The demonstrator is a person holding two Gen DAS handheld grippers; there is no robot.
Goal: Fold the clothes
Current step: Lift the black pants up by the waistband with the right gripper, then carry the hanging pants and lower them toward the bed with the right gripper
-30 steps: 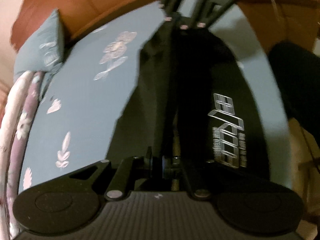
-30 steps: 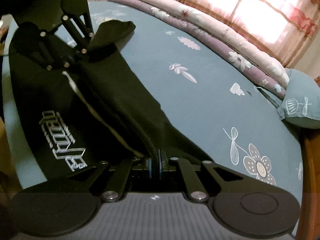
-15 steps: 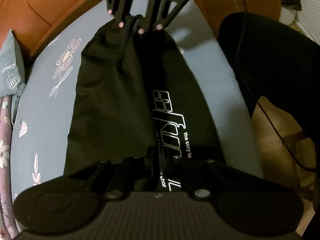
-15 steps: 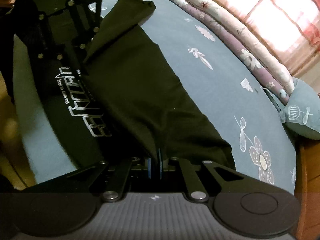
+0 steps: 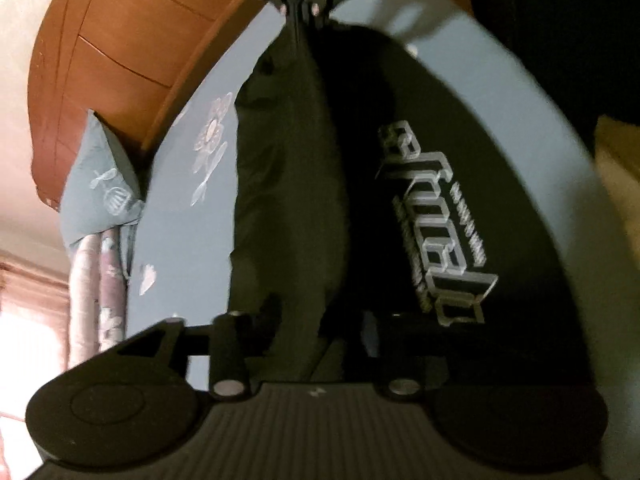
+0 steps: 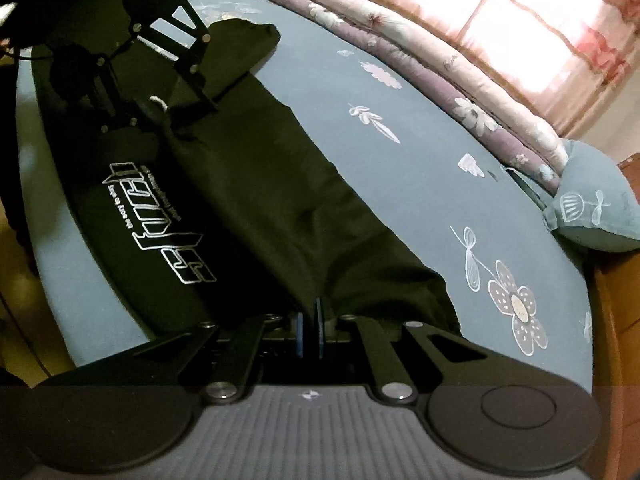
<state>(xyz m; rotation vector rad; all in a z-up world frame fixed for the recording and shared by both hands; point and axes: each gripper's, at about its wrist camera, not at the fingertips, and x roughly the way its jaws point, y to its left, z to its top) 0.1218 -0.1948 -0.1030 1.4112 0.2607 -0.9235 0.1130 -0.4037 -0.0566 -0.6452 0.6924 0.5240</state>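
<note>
Black shorts [image 6: 256,216] flat on bed; right gripper [image 6: 309,322] pinching one end; left gripper [image 5: 320,320] just spread, fabric between.

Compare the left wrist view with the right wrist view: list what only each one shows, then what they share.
Only the left wrist view: the wooden headboard behind the pillow, and the left gripper from behind, whose jaws have just been opening, with black cloth lying between them.

Only the right wrist view: the curtained window, and the right gripper up close, shut on the edge of the black garment.

Both: the black garment with its white lettering, the blue flowered bedsheet, the blue pillow and the rolled floral quilt.
</note>
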